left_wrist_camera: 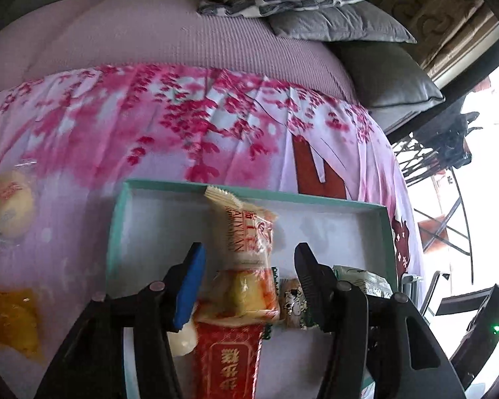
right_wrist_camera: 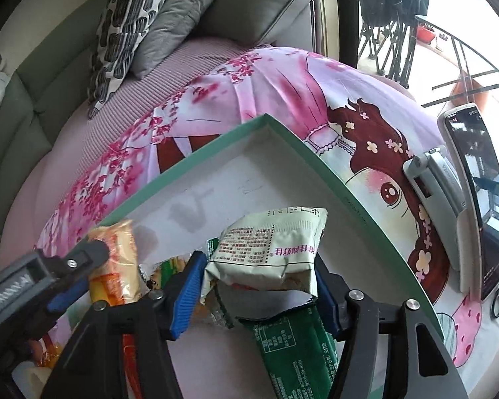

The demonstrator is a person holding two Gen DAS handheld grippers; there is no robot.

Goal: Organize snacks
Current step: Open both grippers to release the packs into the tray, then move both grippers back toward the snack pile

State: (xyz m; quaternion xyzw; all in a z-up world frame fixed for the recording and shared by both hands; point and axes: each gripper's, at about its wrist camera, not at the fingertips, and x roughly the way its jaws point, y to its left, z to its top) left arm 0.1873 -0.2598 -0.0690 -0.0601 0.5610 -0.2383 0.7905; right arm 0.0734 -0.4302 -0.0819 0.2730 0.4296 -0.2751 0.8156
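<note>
A teal-rimmed tray (left_wrist_camera: 116, 232) with a white floor lies on a pink floral cloth (left_wrist_camera: 149, 126). In the left wrist view a cream and orange snack packet (left_wrist_camera: 246, 232) lies in the tray between the pads of my left gripper (left_wrist_camera: 249, 266). There is a gap on each side, so the gripper is open. A red packet (left_wrist_camera: 229, 359) and a small patterned packet (left_wrist_camera: 291, 302) lie under it. In the right wrist view a pale green packet (right_wrist_camera: 269, 249) rests on a dark green packet (right_wrist_camera: 292, 349) in the tray (right_wrist_camera: 316, 166). It sits unsqueezed between the blue pads of my open right gripper (right_wrist_camera: 259, 272).
A round yellow cake in clear wrap (left_wrist_camera: 10, 206) and an orange-yellow packet (left_wrist_camera: 13, 322) lie on the cloth left of the tray. A phone in a holder (right_wrist_camera: 482, 199) stands to the tray's right. Cushions (right_wrist_camera: 129, 26) lean on the sofa behind. A balcony railing (right_wrist_camera: 465, 76) is far right.
</note>
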